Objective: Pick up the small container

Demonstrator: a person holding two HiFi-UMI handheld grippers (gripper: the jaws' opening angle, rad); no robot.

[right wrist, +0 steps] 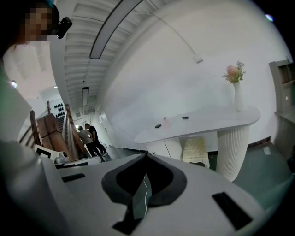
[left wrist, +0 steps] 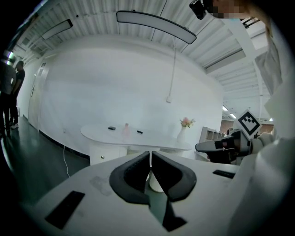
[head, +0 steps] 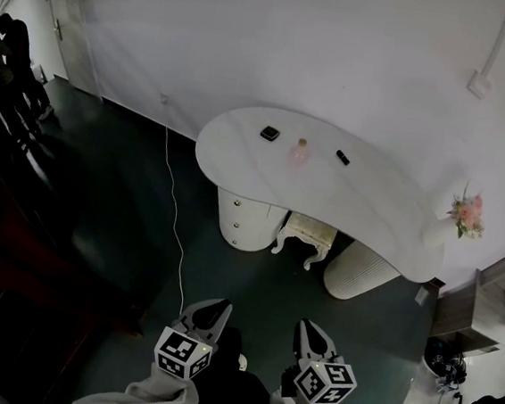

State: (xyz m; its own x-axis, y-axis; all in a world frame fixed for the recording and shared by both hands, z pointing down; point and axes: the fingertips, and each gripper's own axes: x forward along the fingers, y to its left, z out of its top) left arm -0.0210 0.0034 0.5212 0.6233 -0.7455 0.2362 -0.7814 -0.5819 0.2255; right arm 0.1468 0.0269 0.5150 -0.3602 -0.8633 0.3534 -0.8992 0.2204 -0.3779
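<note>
On the white curved table (head: pixel 238 164) far ahead lie a small black square container (head: pixel 270 133), a small pink bottle (head: pixel 300 151) and a small black oblong object (head: pixel 342 157). The same three show in the left gripper view as the container (left wrist: pixel 111 127), bottle (left wrist: pixel 126 129) and oblong object (left wrist: pixel 139 132), and in the right gripper view as the container (right wrist: pixel 158 125), bottle (right wrist: pixel 166 122) and oblong object (right wrist: pixel 185 117). My left gripper (head: pixel 212 311) and right gripper (head: pixel 309 331) hang over the dark floor, well short of the table. Both are shut and empty, the left gripper (left wrist: pixel 150 155) and right gripper (right wrist: pixel 145 156) with tips together.
A vase of pink flowers (head: pixel 467 215) stands at the table's right end. An ornate white stool (head: pixel 306 235) sits under the table between its two round pedestals. A white cable (head: pixel 176 215) runs across the floor. People (head: pixel 12 59) stand at the far left. Shelving (head: pixel 503 295) is at the right.
</note>
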